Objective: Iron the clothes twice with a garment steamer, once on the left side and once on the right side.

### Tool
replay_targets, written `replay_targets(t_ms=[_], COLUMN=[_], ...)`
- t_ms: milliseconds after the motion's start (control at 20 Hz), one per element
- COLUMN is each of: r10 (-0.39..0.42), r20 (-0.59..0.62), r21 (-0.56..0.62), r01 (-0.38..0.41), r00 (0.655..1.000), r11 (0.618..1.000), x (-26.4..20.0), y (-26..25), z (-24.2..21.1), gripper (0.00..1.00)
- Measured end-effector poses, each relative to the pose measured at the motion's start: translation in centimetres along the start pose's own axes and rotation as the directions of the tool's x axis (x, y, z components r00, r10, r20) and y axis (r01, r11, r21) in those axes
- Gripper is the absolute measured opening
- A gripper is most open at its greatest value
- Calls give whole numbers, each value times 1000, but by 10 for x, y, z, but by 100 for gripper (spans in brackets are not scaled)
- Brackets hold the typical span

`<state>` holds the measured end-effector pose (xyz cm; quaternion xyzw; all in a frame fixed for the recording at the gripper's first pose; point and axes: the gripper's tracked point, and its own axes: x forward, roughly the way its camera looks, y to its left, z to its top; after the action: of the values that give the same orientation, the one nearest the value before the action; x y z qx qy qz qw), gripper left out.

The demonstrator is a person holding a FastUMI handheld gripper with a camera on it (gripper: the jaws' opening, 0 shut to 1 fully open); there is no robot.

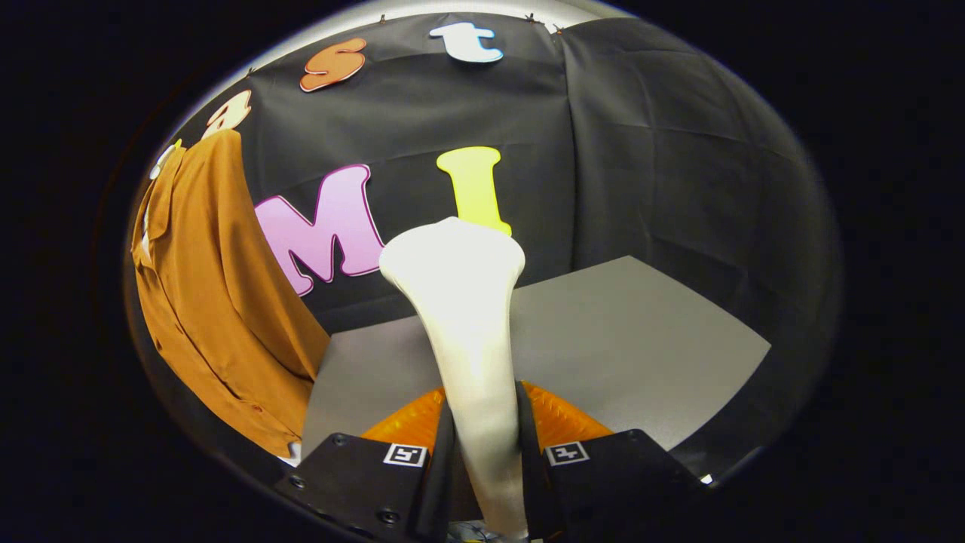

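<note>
Both fingers of your gripper (482,452) clamp the garment steamer (464,317) by its slim neck, head raised above the grey table (641,339). It looks rigid, smooth and top-heavy, so grip low and firmly. The soft shirt (219,302) hangs off the table's left edge.

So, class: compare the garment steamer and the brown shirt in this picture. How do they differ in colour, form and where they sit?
The garment steamer is white, smooth and rigid; the brown shirt is soft cloth that hangs in folds.
The steamer is clamped between the fingers of the gripper, head pointing ahead; the shirt hangs off to one side against the booth wall, untouched.
The steamer flares into a broad head; the shirt has a collar and button placket.
Both stand roughly upright.
</note>
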<state>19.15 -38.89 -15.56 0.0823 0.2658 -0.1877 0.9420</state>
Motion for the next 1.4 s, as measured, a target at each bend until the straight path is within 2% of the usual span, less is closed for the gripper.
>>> replay_targets(t_ms=[350, 700, 1100, 1400], r10=[-51, -21, 6, 28], r20=[128, 219, 258, 237], r21=[-4, -36, -87, -133], r01=[52, 30, 18, 4], r00=[991, 975, 966, 971], r11=[999, 999, 996, 991], x=[-62, -102, -115, -99], y=[59, 166, 249, 288], z=[9, 10, 10, 5], gripper=[42, 42, 42, 42])
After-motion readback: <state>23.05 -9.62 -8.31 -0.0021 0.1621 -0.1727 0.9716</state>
